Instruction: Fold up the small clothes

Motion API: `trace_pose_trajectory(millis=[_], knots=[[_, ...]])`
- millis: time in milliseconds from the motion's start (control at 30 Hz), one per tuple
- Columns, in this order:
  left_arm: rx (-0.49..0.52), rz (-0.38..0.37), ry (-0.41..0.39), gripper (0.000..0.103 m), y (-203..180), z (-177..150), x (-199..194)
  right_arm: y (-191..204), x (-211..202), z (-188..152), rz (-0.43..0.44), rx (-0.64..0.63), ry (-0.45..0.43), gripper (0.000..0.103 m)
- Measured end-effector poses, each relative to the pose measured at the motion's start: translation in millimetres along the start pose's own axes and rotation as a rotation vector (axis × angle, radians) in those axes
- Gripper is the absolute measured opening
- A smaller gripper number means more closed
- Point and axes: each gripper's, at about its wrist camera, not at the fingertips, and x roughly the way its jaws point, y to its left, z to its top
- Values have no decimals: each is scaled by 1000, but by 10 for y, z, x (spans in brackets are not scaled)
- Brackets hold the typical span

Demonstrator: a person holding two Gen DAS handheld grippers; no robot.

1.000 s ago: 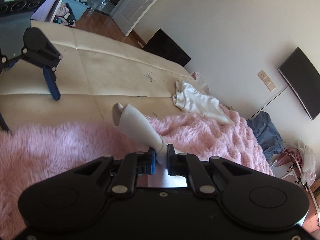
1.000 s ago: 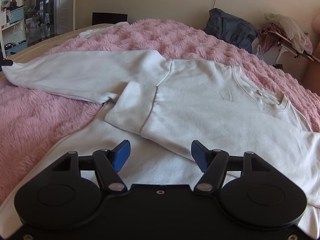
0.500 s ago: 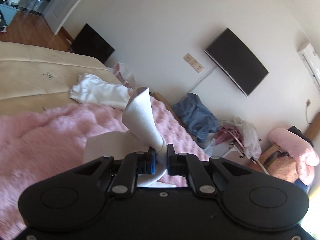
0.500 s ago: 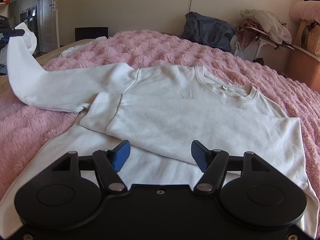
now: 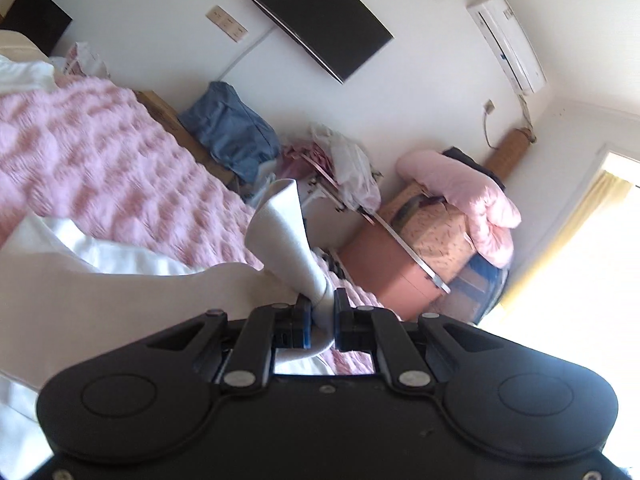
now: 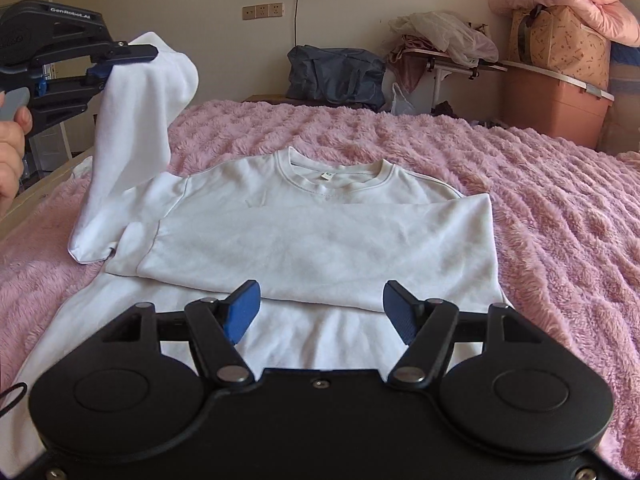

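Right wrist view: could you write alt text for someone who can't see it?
A white sweatshirt lies on a pink fluffy blanket, one sleeve folded across its chest. The left hand-held gripper holds the other sleeve up; the right hand-held gripper hovers open.

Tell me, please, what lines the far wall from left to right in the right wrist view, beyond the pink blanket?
wall sockets → dark blue bag → small table piled with clothes → salmon storage box
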Motion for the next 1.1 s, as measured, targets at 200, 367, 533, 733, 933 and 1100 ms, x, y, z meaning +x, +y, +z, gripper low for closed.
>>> trace_pose_trajectory(millis=[200, 367, 533, 733, 933, 1100], knots=[[87, 11, 171, 7, -399, -853, 728, -495, -114, -137, -50, 64, -1, 69], [194, 93, 319, 8, -348, -1602, 1224, -877, -106, -305, -83, 103, 20, 69], [237, 113, 418, 26, -341, -1923, 1369, -1195, -8, -424, -109, 157, 47, 69], [324, 29, 365, 38, -459, -1545, 793, -1333, 114, -370, -106, 198, 28, 69], [465, 237, 294, 42, -11, -951, 180, -1295, 464, -141, 4, 308, 5, 69], [463, 438, 254, 42, 570, -563, -148, -1186, 846, 33, 11, 324, 4, 49]])
